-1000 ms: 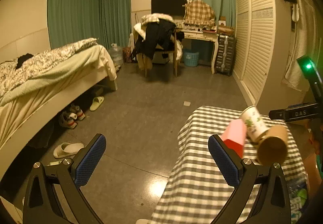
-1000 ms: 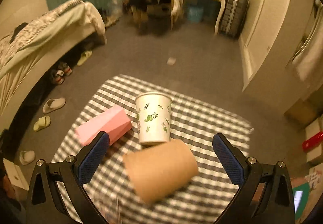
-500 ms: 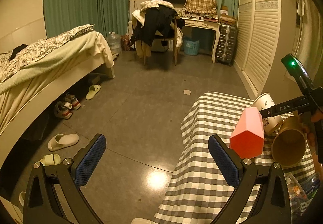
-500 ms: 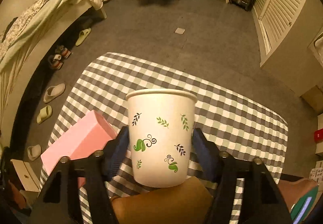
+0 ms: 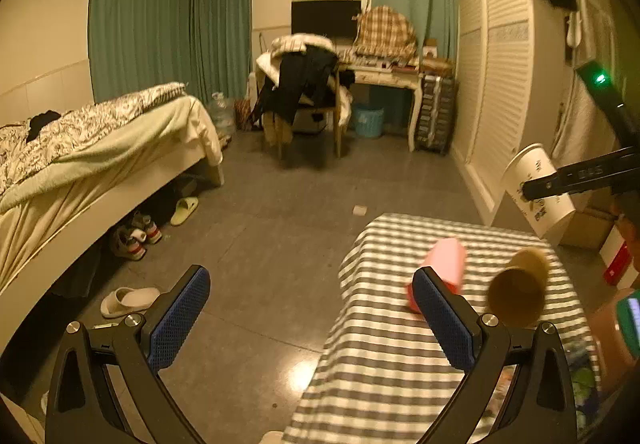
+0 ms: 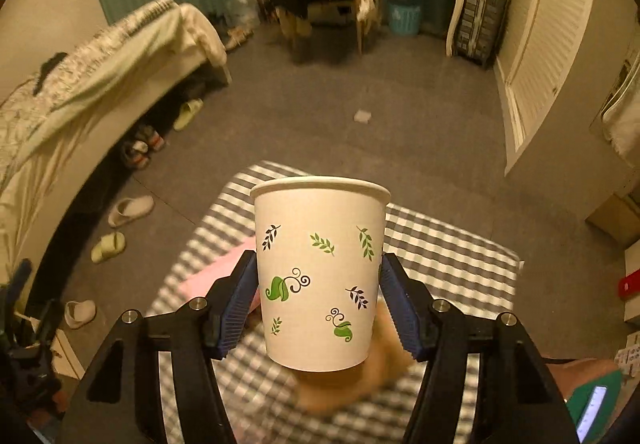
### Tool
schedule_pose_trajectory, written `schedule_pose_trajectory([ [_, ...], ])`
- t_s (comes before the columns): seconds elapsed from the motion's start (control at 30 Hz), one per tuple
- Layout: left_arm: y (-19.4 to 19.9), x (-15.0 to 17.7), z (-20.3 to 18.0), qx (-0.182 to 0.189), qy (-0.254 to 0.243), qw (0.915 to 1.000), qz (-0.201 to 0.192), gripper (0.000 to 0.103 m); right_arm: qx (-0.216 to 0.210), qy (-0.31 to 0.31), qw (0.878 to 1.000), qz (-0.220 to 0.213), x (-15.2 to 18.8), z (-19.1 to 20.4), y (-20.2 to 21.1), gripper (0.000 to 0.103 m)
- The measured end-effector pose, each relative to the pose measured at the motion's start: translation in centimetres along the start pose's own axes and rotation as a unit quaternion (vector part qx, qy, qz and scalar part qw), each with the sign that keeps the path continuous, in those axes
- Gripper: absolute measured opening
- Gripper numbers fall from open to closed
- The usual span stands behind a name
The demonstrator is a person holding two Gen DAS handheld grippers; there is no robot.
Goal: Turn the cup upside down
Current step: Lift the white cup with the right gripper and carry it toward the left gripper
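I note my right gripper [image 6: 316,298] clamps the cup [image 6: 320,272] mid-wall, rim away from me, clear above the surface [image 6: 448,256].

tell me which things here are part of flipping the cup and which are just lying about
Part of the job:
- white leaf-print cup
- right hand-held gripper, shut on that cup
- checked table underneath

Just lying about:
- brown cup on its side
- pink box
- left hand-held gripper, open
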State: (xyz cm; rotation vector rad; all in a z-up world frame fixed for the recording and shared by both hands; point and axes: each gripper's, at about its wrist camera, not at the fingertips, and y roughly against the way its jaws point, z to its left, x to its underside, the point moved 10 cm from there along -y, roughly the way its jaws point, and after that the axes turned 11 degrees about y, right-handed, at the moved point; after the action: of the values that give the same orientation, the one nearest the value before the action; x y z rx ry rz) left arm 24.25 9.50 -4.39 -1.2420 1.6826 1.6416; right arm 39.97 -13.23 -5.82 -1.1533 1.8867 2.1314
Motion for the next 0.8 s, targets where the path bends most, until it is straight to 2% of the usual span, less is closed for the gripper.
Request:
schedule_pose_trajectory([
  [0.2,6.3,-0.1,-0.7,0.036,0.005,0.9991,-0.024,0.103,0.015,0.015,0.999,-0.049,2.7,3.7,10.7,0.061],
  [0.3,9.5,0.5,-0.6,0.052,0.005,0.9982,-0.031,0.103,0.025,0.016,0.998,-0.059,6.3,6.4,15.1,0.061],
  [0.4,12.0,1.8,-0.7,0.064,0.0,0.9973,-0.035,0.103,0.019,0.002,0.998,-0.059,10.9,8.9,17.4,0.061],
  [0.53,14.2,4.6,-0.4,0.066,-0.009,0.9971,-0.038,0.103,0.031,-0.019,0.998,-0.041,17.6,11.5,16.6,0.062],
  [0.6,14.7,6.2,-0.1,0.064,-0.009,0.9974,-0.033,0.103,0.02,-0.037,0.999,-0.031,20.8,13.1,14.9,0.062],
  [0.8,14.2,10.3,1.6,0.043,0.001,0.9991,-0.004,0.103,-0.023,-0.067,0.997,0.011,26.1,16.8,8.4,0.062],
])
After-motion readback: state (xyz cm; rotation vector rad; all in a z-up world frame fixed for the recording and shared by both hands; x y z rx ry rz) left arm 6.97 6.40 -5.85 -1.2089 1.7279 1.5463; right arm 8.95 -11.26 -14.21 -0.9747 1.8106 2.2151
